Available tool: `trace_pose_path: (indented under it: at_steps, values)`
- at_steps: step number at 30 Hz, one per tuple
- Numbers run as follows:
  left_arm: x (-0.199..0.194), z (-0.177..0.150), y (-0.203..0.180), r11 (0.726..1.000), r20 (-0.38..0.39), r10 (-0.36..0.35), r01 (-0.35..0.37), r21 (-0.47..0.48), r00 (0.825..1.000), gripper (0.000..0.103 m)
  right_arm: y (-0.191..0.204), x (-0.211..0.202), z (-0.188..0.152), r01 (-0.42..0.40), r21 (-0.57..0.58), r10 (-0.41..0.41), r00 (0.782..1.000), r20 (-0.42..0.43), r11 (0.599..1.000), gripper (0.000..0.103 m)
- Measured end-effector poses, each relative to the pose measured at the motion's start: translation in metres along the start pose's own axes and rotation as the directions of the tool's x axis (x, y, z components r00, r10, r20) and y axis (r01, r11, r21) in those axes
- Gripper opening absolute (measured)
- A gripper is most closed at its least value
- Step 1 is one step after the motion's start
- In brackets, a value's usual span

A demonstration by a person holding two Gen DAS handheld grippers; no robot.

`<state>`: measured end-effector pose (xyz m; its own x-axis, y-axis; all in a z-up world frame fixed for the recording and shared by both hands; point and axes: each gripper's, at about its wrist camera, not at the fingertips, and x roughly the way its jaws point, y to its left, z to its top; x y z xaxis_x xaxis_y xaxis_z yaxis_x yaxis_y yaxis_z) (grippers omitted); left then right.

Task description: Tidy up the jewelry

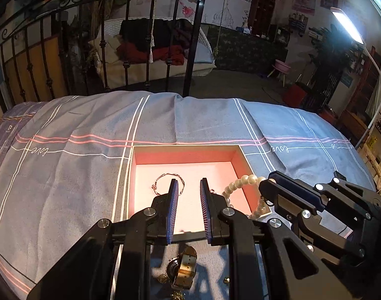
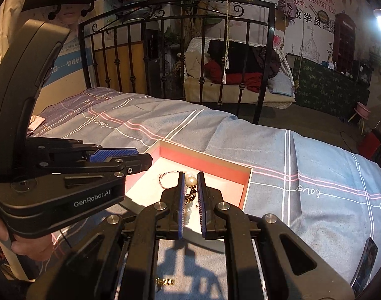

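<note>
An open pink-lined box [image 1: 185, 155] [image 2: 210, 162] lies on the blue checked bedspread. A thin silver bracelet [image 1: 165, 180] [image 2: 165, 176] lies inside it. My left gripper [image 1: 189, 187] is open and empty, hovering over the box's near part. My right gripper [image 2: 191, 181] is shut on a pearl necklace [image 1: 240, 183] [image 2: 191, 180]; the strand hangs over the box's right wall. In the left wrist view the right gripper [image 1: 267, 182] is at the box's right edge. A gold watch [image 1: 184, 267] lies on the bedspread below my left gripper.
Small gold pieces [image 2: 165, 281] [image 1: 225, 280] lie on the bedspread [image 1: 65, 175] near the front. A black iron bed frame [image 1: 115, 37] stands at the far edge. A phone [image 2: 365, 265] lies at the right. A lamp [image 1: 345, 25] shines from the right.
</note>
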<state>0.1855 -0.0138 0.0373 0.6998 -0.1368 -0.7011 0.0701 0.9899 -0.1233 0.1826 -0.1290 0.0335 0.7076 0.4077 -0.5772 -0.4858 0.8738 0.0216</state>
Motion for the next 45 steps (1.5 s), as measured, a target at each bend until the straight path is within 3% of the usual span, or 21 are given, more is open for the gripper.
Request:
trace_pose_path:
  at_steps: [11,19,25,36,37,38,39,40,41,42,43,45]
  values:
    - [0.052,0.023,0.014,0.999,-0.055,0.049,-0.049,-0.015,0.997,0.017,-0.027,0.074,0.005,-0.054,0.128,0.064,0.995,-0.075,0.990,0.010]
    - [0.079,0.017,0.017,0.998,-0.119,0.055,-0.057,-0.009,0.991,0.017,-0.032,0.110,-0.016,0.022,0.098,-0.002,0.979,-0.202,0.995,0.010]
    - [0.088,0.013,0.017,0.997,-0.164,0.081,-0.083,-0.007,0.983,0.017,-0.031,0.122,-0.030,0.048,0.054,-0.033,0.966,-0.255,0.997,0.010]
    - [0.096,0.014,0.015,0.994,-0.199,0.108,-0.109,0.004,0.974,0.018,-0.025,0.115,-0.035,0.034,0.017,-0.028,0.968,-0.248,0.999,0.010]
    - [0.096,0.014,0.014,0.993,-0.199,0.113,-0.114,0.011,0.973,0.023,-0.024,0.113,-0.034,0.026,0.016,-0.022,0.968,-0.248,1.000,0.011]
    - [0.095,0.015,0.013,0.993,-0.197,0.120,-0.120,0.016,0.973,0.034,-0.022,0.111,-0.034,0.023,0.012,-0.019,0.969,-0.245,1.000,0.011]
    - [0.095,0.016,0.012,0.992,-0.193,0.126,-0.125,0.017,0.973,0.041,-0.021,0.109,-0.034,0.025,0.005,-0.023,0.971,-0.239,1.000,0.012]
    - [0.093,0.016,0.012,0.992,-0.186,0.128,-0.127,0.017,0.974,0.052,-0.020,0.106,-0.033,0.026,0.003,-0.024,0.972,-0.232,1.000,0.023]
    - [0.090,0.016,0.012,0.992,-0.175,0.128,-0.127,0.018,0.976,0.057,-0.019,0.102,-0.033,0.030,0.004,-0.029,0.975,-0.222,1.000,0.047]
    - [0.088,0.016,0.011,0.992,-0.168,0.130,-0.128,0.020,0.977,0.057,-0.018,0.098,-0.033,0.039,0.001,-0.038,0.978,-0.204,0.999,0.056]
    - [0.085,0.016,0.011,0.992,-0.163,0.129,-0.127,0.022,0.978,0.059,-0.017,0.093,-0.033,0.045,-0.005,-0.046,0.981,-0.187,0.999,0.062]
    - [0.078,0.016,0.010,0.993,-0.150,0.122,-0.119,0.023,0.981,0.067,-0.015,0.084,-0.033,0.053,-0.004,-0.053,0.983,-0.173,0.999,0.062]
